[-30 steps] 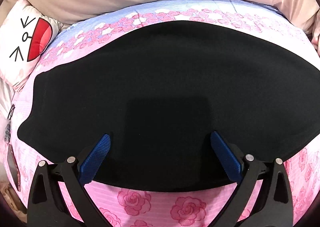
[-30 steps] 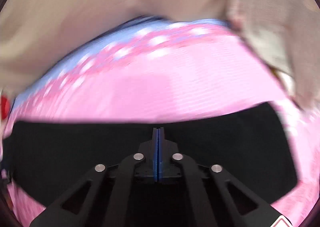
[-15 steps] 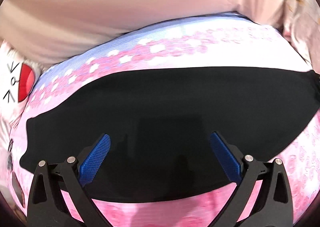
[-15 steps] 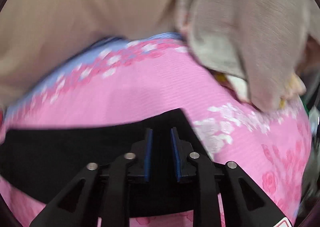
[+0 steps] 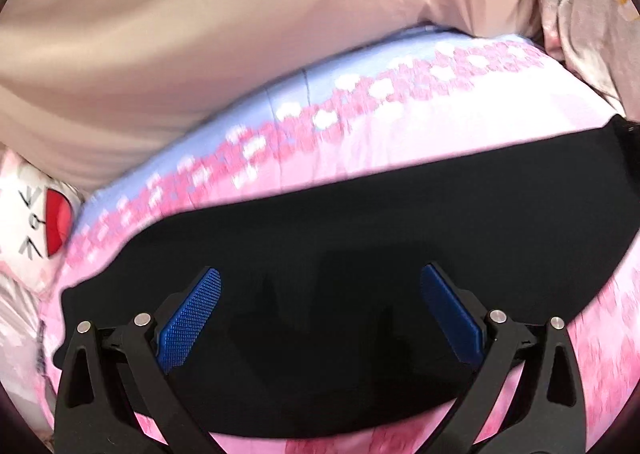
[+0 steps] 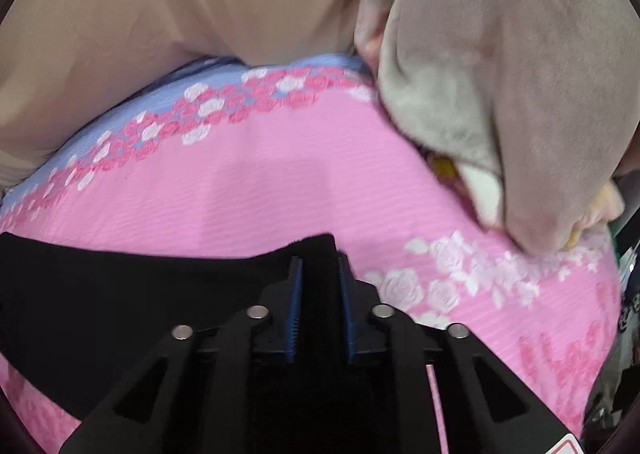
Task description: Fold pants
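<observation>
The black pants (image 5: 360, 254) lie across the pink bedspread (image 6: 280, 182), long axis left-right, their right end between the narrowly parted pads of the right gripper (image 6: 320, 308), nearer than the wide-spread left gripper (image 5: 320, 314).

My left gripper (image 5: 320, 314): matte black skeletal arms with triangular cut-outs, four silver round-head screws at the linkage joints, and blue knurled pads (image 5: 190, 320) on the inner face of each finger. My right gripper (image 6: 320, 310): same black frame, four silver screws, and blue ribbed pads (image 6: 295, 310); a red-and-white sticker (image 6: 568, 446) sits on its lower right corner.
</observation>
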